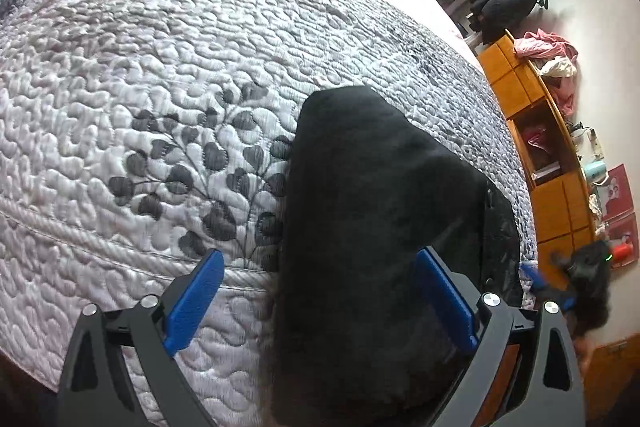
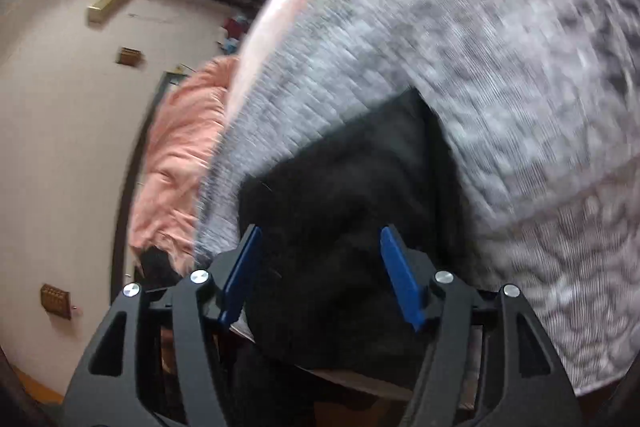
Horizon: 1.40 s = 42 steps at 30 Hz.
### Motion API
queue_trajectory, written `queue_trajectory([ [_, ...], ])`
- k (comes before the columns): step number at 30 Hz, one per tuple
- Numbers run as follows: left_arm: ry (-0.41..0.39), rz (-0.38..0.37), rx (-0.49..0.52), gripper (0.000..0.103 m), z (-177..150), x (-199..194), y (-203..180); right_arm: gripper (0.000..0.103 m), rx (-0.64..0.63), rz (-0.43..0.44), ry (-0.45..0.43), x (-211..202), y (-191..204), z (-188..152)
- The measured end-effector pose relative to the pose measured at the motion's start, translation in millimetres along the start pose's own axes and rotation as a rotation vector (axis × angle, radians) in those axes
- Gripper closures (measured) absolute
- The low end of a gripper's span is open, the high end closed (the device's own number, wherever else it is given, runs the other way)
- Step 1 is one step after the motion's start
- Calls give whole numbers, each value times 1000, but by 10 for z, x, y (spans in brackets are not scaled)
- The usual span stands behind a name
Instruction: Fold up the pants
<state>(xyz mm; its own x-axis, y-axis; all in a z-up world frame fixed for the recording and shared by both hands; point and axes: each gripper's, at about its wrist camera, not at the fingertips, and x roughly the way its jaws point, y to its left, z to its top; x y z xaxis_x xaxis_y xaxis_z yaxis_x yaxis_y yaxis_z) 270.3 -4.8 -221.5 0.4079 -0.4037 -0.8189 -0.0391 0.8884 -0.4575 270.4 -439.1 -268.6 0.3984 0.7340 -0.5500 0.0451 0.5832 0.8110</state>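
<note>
The black pants (image 1: 372, 211) are lying as a narrow folded bundle on the quilted bed (image 1: 160, 67), near its edge; the left gripper (image 1: 320, 295) and right gripper (image 2: 320, 275) are hovering released above them, probably preparing another fold, needing a fresh grasp

No legible text, label, brand or number appears in either view. The red cards (image 1: 618, 203) at right are too small to read.
</note>
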Motion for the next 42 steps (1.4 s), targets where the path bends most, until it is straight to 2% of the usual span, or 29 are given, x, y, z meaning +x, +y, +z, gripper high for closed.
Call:
queue_trajectory([
  [1,10,-7,-4,6,2,28,-2,49,14,-10,9,52,-108,-37],
  [2,20,-16,-8,6,-1,48,0,58,34,-18,13,89,-200,-50],
  [3,30,-29,-14,6,-2,52,5,59,58,-14,4,65,-250,-40],
  [4,31,-47,-19,6,0,36,12,54,71,4,-7,12,-253,-30],
  [5,24,-70,-20,6,0,-2,26,39,68,8,-19,-41,-233,-24],
  [6,5,-102,-21,6,2,-67,45,19,53,-1,-33,-123,-201,-20],
  [7,-13,-127,-16,5,9,-124,61,9,42,-36,-41,-205,-185,-13],
  [8,-21,-139,-9,4,18,-147,75,8,40,-51,-41,-252,-200,-10],
  [11,13,-192,-1,4,70,-118,117,7,88,-58,23,-255,-365,-16],
  [15,98,-265,-36,4,182,78,182,6,170,-2,111,-131,-611,-52],
  [20,205,-322,-62,4,306,374,284,5,181,75,136,24,-605,-18],
  [25,282,-406,-86,4,353,643,334,5,194,81,167,220,-630,34],
  [29,335,-420,-68,4,333,839,310,5,192,82,181,293,-628,28],
  [32,395,-479,-86,4,272,1007,306,4,194,99,176,318,-633,58],
  [38,395,-526,-130,4,246,1128,343,2,173,106,201,446,-578,76],
  [39,387,-512,-121,7,214,1086,348,2,164,101,200,468,-555,70],
  [40,381,-493,-109,21,200,1067,339,2,156,99,194,486,-555,84],
  [41,379,-483,-103,26,187,1050,325,5,143,94,188,477,-519,70],
  [42,371,-468,-110,34,183,1021,328,13,117,87,185,469,-473,54],
])
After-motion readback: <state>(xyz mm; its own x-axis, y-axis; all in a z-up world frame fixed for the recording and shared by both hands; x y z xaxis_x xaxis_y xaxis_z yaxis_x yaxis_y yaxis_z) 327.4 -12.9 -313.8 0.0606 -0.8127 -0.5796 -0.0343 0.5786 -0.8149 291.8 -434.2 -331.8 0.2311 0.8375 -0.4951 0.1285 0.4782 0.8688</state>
